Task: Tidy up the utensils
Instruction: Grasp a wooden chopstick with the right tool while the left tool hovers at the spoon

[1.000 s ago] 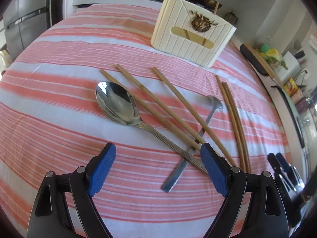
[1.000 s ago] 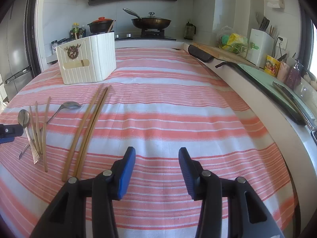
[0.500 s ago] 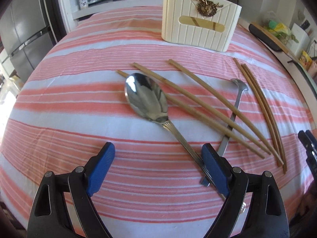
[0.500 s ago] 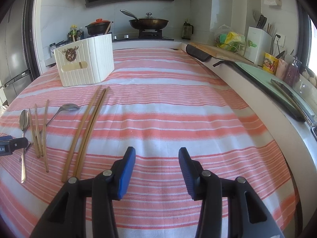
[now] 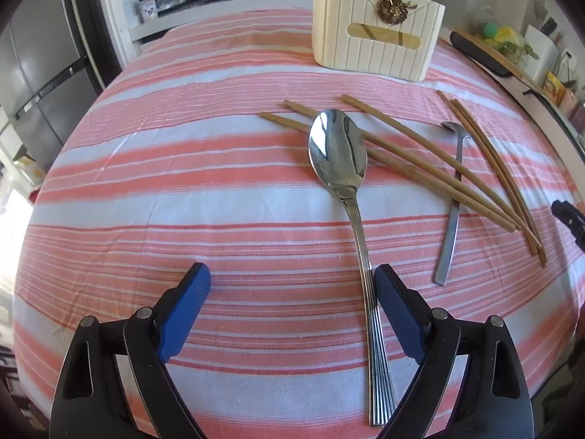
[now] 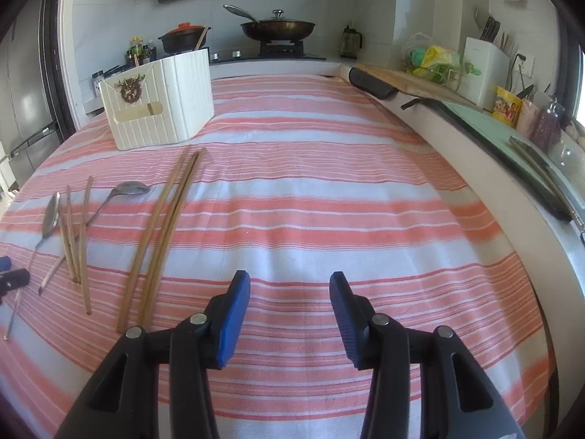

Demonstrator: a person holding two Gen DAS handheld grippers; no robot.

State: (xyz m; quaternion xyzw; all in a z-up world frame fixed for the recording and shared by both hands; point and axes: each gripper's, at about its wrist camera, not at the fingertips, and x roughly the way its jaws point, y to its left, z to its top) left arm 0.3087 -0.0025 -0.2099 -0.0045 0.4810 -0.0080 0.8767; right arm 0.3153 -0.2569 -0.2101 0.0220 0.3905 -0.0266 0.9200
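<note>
Both grippers gape empty, the right [image 6: 289,314] over bare cloth and the left [image 5: 289,314] low with the spoon [image 5: 338,150] handle hard against its right pad, so closing off-centre could skid the spoon into the chopsticks [image 5: 420,162] under its bowl.

Left gripper [image 5: 290,285] was held low over the surface with its jaws spread wide, the blue pads [image 5: 184,309] facing each other and gripping nothing. Right gripper [image 6: 290,292] was likewise parted, at a narrower gap, pads clear of any object. The right gripper's dark tip [image 5: 568,216] appeared at the right edge of the left wrist view.
</note>
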